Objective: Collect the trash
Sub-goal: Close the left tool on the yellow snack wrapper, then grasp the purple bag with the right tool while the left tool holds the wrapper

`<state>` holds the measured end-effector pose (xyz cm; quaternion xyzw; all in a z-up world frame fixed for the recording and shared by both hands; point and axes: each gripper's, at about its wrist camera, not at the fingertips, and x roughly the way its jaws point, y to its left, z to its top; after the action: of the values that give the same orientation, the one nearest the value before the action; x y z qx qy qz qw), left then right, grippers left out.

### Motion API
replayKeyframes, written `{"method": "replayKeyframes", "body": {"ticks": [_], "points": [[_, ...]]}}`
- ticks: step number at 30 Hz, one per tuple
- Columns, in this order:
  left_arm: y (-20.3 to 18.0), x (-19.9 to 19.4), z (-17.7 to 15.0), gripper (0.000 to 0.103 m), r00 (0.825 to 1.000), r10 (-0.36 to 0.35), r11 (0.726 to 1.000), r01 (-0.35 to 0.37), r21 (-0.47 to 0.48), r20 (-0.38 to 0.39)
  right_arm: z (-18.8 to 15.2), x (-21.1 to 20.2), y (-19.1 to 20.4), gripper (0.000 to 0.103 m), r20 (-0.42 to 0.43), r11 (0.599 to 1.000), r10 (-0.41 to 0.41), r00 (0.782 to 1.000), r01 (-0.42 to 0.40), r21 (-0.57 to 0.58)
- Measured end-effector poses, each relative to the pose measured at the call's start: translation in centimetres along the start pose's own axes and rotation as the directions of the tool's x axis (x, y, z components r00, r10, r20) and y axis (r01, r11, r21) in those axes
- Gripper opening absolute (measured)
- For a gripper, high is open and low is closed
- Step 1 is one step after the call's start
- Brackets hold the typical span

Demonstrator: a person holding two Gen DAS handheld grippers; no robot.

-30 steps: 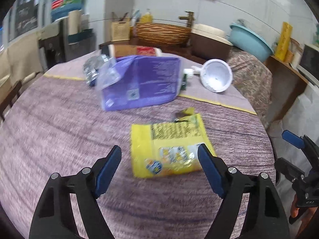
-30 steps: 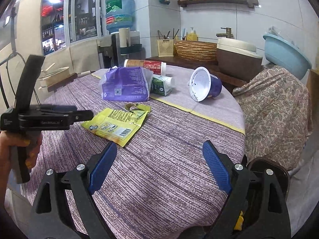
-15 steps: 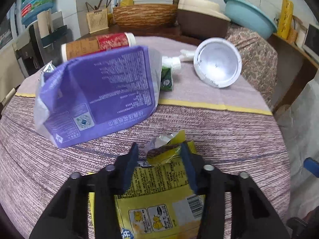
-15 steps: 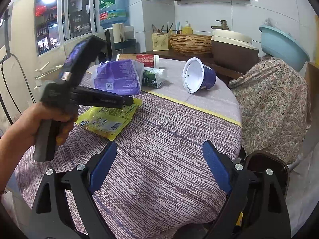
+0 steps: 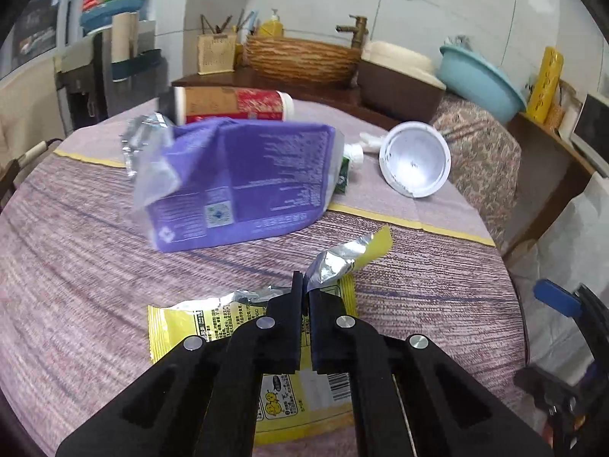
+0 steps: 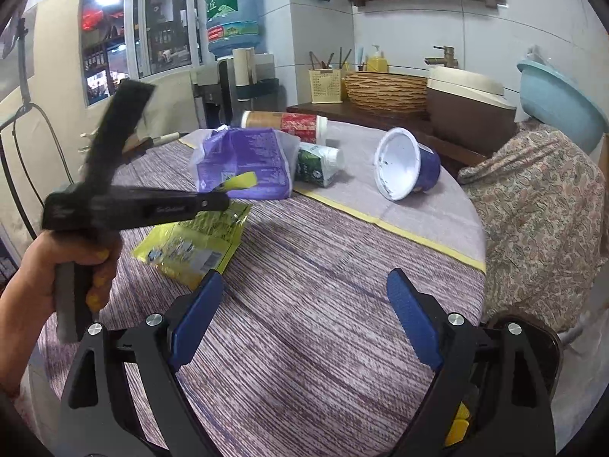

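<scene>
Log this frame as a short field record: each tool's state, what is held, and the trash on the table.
left tool: shut on the torn top of the yellow snack wrapper
right tool: open, holding nothing, above the table
other trash on table: purple bag, red and brown tube lying down, green carton, white cup on its side
wrapper lift: cannot tell if fully off the cloth

Black gripper (image 6: pixel 304 320) arms with silver screws and blue pads (image 6: pixel 413 320) (yellow-painted nails on the bare hand (image 6: pixel 57 266))
</scene>
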<state>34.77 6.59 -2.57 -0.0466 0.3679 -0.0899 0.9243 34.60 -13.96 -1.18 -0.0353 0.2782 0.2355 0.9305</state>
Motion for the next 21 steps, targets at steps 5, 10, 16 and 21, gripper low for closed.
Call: {"method": "replayKeyframes", "body": {"ticks": [5,10,16,21], "points": [[1.1,-3.1,-1.3,0.004,0.999,0.009,0.999,-0.007,-0.035,0.047,2.2,2.0,1.4,0.087,0.007,0.998,0.050,0.999,-0.049,-0.049],[2.2,-5.0,-2.5,0.004,0.998,0.027,0.998,-0.024,-0.055,0.061,5.4,5.4,2.9,0.087,-0.006,0.987,0.106,0.994,-0.106,-0.117],[3.6,-6.3,-3.6,0.004,0.997,0.037,0.996,-0.031,-0.080,0.069,9.6,10.5,3.3,0.087,-0.016,0.983,0.134,0.991,-0.135,-0.126],[4.2,-6.5,-4.1,0.004,0.997,0.043,0.996,-0.037,-0.087,0.065,11.8,14.0,3.0,0.087,-0.022,0.984,0.126,0.992,-0.128,-0.125]]}}
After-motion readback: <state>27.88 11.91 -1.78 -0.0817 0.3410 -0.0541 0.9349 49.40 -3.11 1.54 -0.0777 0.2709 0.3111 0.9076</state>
